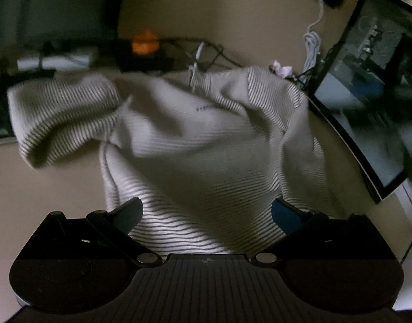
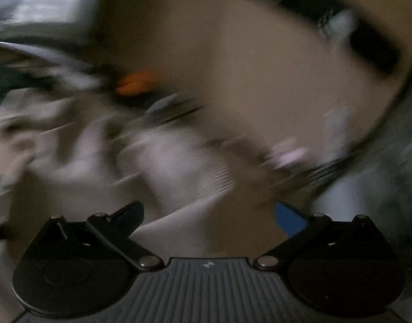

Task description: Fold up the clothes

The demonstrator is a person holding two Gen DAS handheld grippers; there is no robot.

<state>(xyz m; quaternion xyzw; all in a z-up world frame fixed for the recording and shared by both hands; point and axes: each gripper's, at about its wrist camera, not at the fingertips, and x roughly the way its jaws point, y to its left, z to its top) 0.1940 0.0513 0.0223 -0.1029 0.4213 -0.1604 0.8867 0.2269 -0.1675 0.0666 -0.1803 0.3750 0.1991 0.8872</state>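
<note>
The striped garment (image 1: 200, 140) is seen crumpled on the beige table (image 1: 57, 188). The left gripper (image 1: 206, 212) is spread wide over its near hem. A monitor (image 1: 373, 94) is seen at three o'clock, a white cable (image 1: 312, 45) at one. The right gripper (image 2: 208, 215) is likewise spread wide and empty; its view is blurred.

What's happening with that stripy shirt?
Someone is folding clothes with a gripper in each hand. The striped shirt lies crumpled on the tan table, not folded yet. The left gripper hovers over its near edge, jaws open. The right gripper is open too, its view blurred by motion.
</note>
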